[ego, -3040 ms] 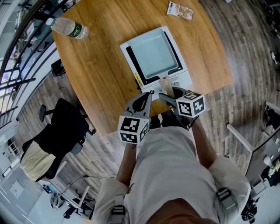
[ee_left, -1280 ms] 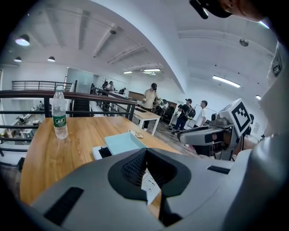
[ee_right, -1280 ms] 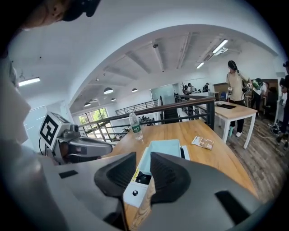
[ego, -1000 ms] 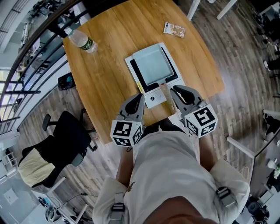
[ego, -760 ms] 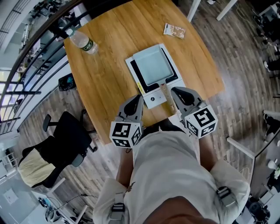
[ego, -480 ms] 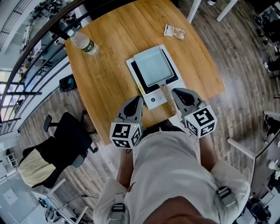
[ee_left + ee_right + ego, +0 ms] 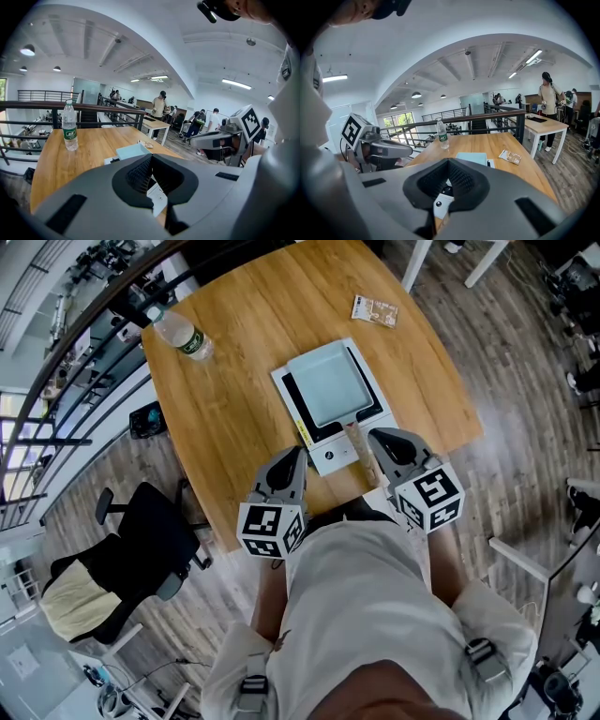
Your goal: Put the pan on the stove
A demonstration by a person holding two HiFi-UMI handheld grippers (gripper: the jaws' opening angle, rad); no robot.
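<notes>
Grey plastic grippers, two: left gripper (image 7: pixel 298 452) and right gripper (image 7: pixel 372 435), jaws of both pressed together, nothing held, flanking stove's near edge. One pan (image 7: pixel 328 385): square, pale blue, wooden handle, sitting on one white stove (image 7: pixel 323 456), just beyond both grippers. One clear plastic bottle (image 7: pixel 183 334) far left of stove. One flat packet (image 7: pixel 374 309) beyond stove. Wood-grain table (image 7: pixel 234 371).

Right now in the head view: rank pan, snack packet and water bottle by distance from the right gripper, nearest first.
1. Pan: on the stove, just ahead of the right gripper.
2. Snack packet: far side of the table, to the right.
3. Water bottle: far left corner, lying on its side.
</notes>
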